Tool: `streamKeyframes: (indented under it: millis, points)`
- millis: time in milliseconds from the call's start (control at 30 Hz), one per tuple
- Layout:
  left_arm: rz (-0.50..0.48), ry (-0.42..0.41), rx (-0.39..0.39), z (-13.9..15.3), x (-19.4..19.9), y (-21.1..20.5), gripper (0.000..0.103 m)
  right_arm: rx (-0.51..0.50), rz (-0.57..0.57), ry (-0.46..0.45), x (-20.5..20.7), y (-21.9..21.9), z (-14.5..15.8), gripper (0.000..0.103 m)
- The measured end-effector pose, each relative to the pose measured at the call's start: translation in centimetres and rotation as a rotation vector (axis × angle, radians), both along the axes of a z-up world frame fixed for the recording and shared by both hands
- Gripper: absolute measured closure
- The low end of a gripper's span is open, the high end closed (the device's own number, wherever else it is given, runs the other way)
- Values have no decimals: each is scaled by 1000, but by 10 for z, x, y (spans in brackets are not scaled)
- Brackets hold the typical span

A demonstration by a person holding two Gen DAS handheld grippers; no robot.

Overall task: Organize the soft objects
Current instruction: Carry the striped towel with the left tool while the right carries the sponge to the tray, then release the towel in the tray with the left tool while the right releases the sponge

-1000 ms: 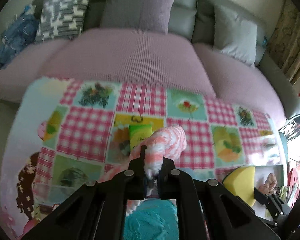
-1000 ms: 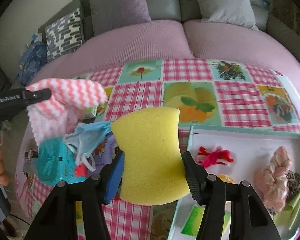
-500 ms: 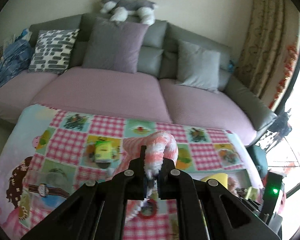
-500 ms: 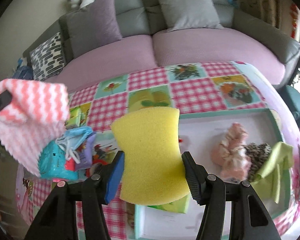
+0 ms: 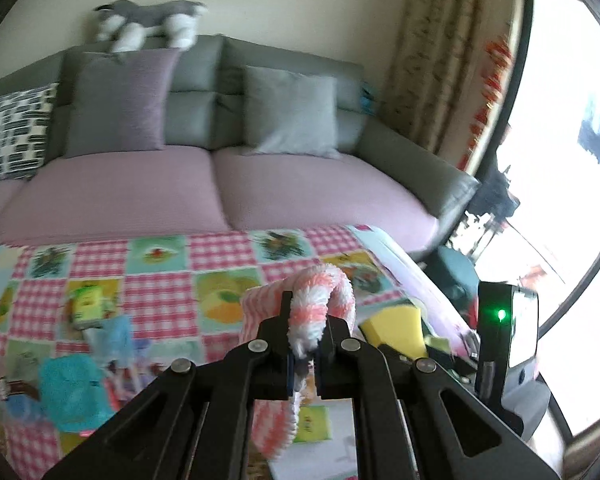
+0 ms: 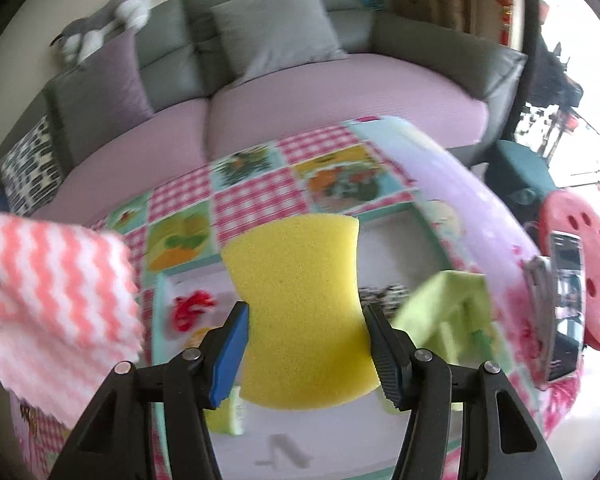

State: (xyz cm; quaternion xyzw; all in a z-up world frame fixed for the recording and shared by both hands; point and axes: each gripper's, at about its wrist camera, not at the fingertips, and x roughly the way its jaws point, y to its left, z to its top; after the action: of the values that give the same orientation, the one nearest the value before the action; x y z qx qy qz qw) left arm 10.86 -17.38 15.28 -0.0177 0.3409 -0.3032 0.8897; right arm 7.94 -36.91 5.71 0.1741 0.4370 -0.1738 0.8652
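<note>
On the left, our left gripper has its fingers clamped on the pink-striped cloth; on the right, our right gripper squeezes the yellow sponge above the tray. We judge both are mid-carry; next, lower and release inside.

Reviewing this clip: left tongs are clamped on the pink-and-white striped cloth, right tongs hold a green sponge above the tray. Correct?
Not quite: the sponge in the right tongs is yellow, as the right wrist view shows. The left tongs do clamp the striped cloth.
</note>
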Motion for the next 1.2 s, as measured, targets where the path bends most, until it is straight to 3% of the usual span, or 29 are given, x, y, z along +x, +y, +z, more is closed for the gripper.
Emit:
streamKeyframes:
  millis: [200, 400, 533, 800, 1000, 1067, 1100, 1133, 1200]
  points:
    - [-81, 32, 44, -25, -3, -40, 96, -12, -74, 8, -16, -28, -1, 42]
    - [-62, 207, 163, -100, 24, -68, 96, 1, -85, 78, -14, -40, -24, 42]
    - [-49, 279, 202, -131, 31, -71, 96, 5, -85, 116, -10, -43, -37, 42]
    - [-19, 346, 238, -161, 39, -69, 96, -11, -71, 140, -6, -40, -45, 41]
    - [-18, 353, 249, -153, 34, -68, 95, -13, -75, 143, -7, -38, -42, 40]
    - [-24, 345, 250, -146, 32, -67, 91, -21, -74, 133, -7, -37, -37, 40]
    - [-24, 340, 251, -142, 31, -66, 80, -24, -73, 130, -8, -37, -35, 38]
    - [-19, 328, 252, -137, 29, -64, 62, -25, -73, 127, -8, -37, -33, 37]
    - [-4, 305, 256, -128, 27, -61, 50, -24, -71, 121, -10, -36, -29, 37]
